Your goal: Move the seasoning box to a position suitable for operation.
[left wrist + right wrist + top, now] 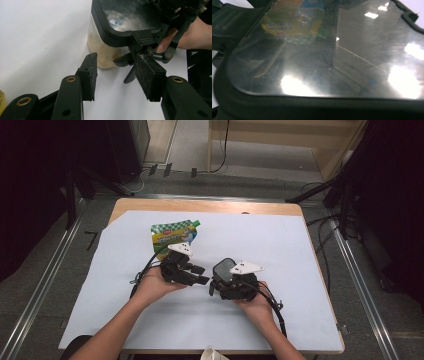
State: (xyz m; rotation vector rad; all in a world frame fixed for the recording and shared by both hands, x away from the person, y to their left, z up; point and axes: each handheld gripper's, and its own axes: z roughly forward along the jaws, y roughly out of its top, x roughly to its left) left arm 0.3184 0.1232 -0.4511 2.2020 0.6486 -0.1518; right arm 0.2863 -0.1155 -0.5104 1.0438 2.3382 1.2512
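Left tongs (116, 75) gape empty beside clear grain-filled container with black lid (125, 22); right tongs' (225, 282) state unclear, lid glare hiding them.

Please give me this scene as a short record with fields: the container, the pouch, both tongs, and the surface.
container: clear plastic box with a dark lid, pale grainy contents inside, standing on the sheet
lid latch: black tab at the lid's edge, facing the left tongs
left tongs: open, nothing between the pads, just in front of the latch
right tongs: at the container; grip cannot be told
pouch: green and yellow spouted pouch, lying flat beyond the left tongs
surface: white sheet over a wooden table
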